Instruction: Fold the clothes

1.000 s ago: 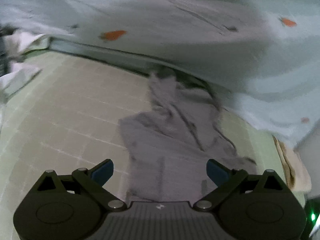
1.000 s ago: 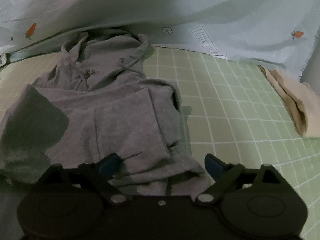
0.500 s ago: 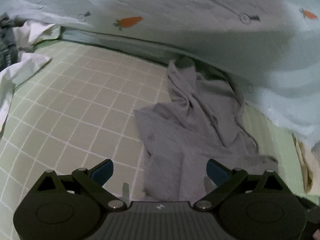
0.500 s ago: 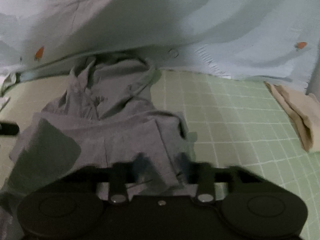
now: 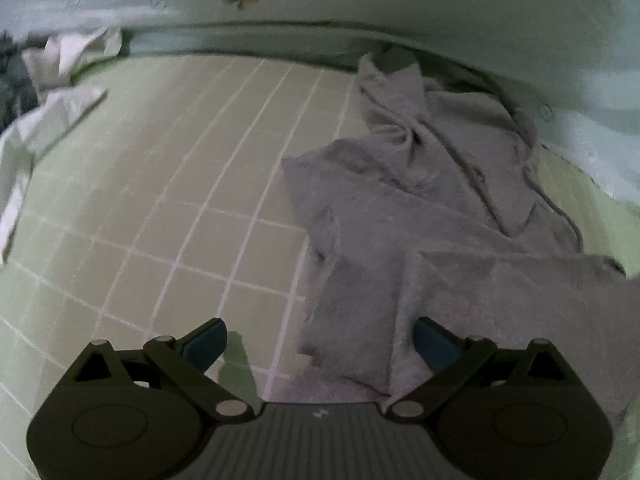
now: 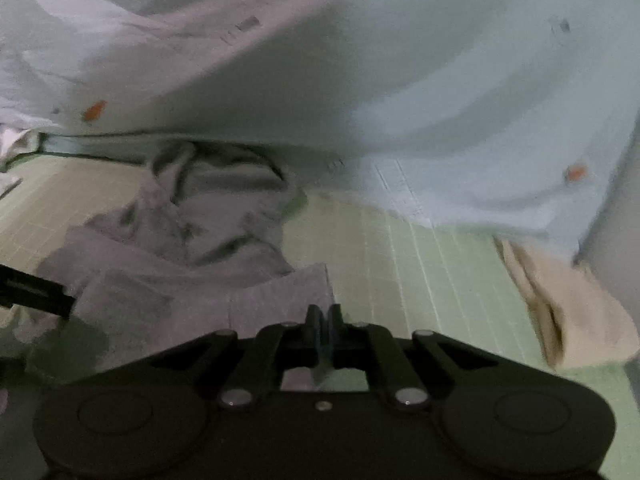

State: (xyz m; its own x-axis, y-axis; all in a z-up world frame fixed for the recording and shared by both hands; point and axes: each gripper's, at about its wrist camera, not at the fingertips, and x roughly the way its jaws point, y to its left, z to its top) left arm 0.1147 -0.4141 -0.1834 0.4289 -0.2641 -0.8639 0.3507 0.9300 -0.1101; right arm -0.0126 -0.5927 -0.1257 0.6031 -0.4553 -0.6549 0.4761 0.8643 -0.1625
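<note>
A grey hoodie (image 5: 420,208) lies crumpled on the green grid mat (image 5: 180,200), its hood and drawstrings toward the far bedding. My left gripper (image 5: 320,344) stands open just above the hoodie's near left edge; its right finger is over the fabric, its left finger over bare mat. In the right wrist view the same grey hoodie (image 6: 192,248) shows with a fold of its hem lifted. My right gripper (image 6: 325,324) is shut on that hem fold. A dark piece of the left gripper pokes in at the left edge of that view.
Pale blue bedding with carrot prints (image 6: 360,80) hangs along the far side of the mat. White clothes (image 5: 48,92) lie at the far left. A beige garment (image 6: 560,300) lies at the right on the green grid mat (image 6: 420,264).
My right gripper went from open to shut on the hoodie's hem and has lifted it. My left gripper stayed open and shifted left, toward the hoodie's left edge.
</note>
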